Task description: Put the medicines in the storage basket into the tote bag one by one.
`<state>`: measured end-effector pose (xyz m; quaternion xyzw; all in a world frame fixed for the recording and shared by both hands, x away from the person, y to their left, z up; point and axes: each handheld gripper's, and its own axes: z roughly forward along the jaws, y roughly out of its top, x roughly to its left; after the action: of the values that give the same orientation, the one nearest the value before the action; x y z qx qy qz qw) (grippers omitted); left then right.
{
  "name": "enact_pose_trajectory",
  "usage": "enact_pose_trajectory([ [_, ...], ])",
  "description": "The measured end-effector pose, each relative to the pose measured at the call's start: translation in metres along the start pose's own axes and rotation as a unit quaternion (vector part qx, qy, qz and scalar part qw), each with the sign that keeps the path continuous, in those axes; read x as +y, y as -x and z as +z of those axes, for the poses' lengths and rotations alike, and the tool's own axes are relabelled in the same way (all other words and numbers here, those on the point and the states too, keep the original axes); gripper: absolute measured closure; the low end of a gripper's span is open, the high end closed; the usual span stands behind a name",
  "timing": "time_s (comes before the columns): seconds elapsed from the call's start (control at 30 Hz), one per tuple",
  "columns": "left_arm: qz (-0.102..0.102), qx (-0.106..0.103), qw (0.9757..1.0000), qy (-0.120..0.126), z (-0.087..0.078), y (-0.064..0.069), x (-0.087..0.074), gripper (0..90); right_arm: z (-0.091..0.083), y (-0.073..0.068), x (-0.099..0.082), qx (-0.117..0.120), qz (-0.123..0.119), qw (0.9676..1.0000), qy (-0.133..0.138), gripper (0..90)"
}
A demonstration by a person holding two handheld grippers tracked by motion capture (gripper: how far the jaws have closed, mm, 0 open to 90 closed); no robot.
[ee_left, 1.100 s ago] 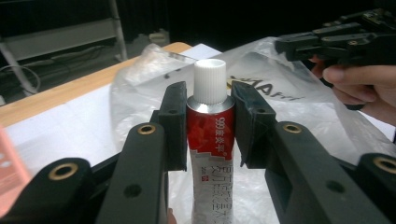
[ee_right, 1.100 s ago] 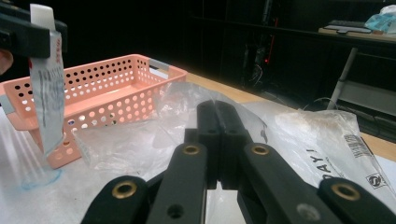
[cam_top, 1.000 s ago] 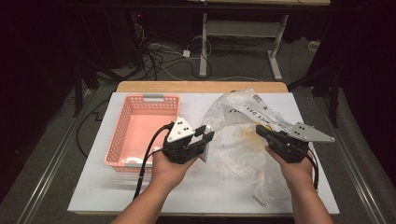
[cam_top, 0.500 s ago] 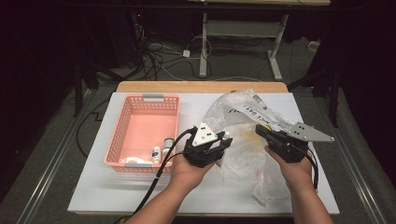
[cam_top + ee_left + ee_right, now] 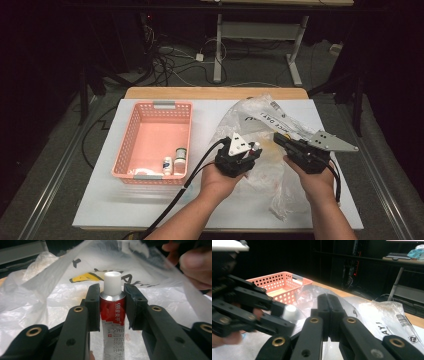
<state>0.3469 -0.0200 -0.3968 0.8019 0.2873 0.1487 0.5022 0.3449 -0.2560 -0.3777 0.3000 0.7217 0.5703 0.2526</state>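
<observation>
A: At a white table (image 5: 125, 210), a person works a two-jaw tool in each hand over a crumpled clear plastic bag (image 5: 280, 120) that lies across the table's right half, reaching toward its far edge.

B: What does the left gripper (image 5: 109, 301) hold?

A: A red-and-silver tube (image 5: 113, 315) with a white screw cap (image 5: 112, 283). Both pads are clamped on the tube's shoulder just below the cap, which sticks out past the fingertips. In the high view that gripper (image 5: 248, 151) sits near the middle of the table, at the bag's left edge, the cap (image 5: 255, 146) a pale spot at its tip.

B: And the right gripper (image 5: 328, 306)?

A: Its jaws are pressed together, and a fold of the bag's film lies at them. Whether the film is actually pinched between the pads cannot be told from these frames. From above, the right gripper (image 5: 281, 141) lies over the bag, just beside the left one, the two tips pointing toward each other.

B: Anything else on the table?

A: A pink perforated basket (image 5: 150, 107) stands on the left half, well apart from the bag. Two small bottles (image 5: 173, 162) lie inside it, against its near wall toward the right-hand corner. Black cables trail from both grippers off the near edge.
</observation>
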Motion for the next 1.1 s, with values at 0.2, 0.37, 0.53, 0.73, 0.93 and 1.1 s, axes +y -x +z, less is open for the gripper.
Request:
enact_pose_trajectory([
  [0.2,-0.001,0.002,1.0000,-0.004,0.016,-0.001,-0.003,66.3,-0.001,0.002,0.002,-0.001,0.002,1.0000,0.005,90.0],
  [0.37,0.002,0.006,0.9999,-0.008,0.025,0.001,-0.004,66.3,-0.002,0.002,0.003,-0.001,0.005,0.9999,0.009,90.0],
  [0.53,-0.004,0.012,0.9998,-0.012,0.033,0.000,-0.004,66.3,-0.002,0.002,0.003,-0.001,0.006,0.9999,0.009,90.0],
  [0.73,-0.008,0.020,0.9996,-0.015,0.044,-0.002,-0.005,66.2,-0.001,0.004,0.002,-0.001,0.007,0.9999,0.008,90.0],
  [0.93,-0.006,0.021,0.9997,-0.015,0.054,-0.002,-0.004,66.1,-0.004,0.007,0.004,-0.003,0.009,0.9998,0.015,90.0],
  [1.1,-0.006,0.023,0.9995,-0.020,0.063,-0.001,-0.003,66.0,-0.003,0.008,0.003,-0.004,0.013,0.9998,0.015,90.0],
])
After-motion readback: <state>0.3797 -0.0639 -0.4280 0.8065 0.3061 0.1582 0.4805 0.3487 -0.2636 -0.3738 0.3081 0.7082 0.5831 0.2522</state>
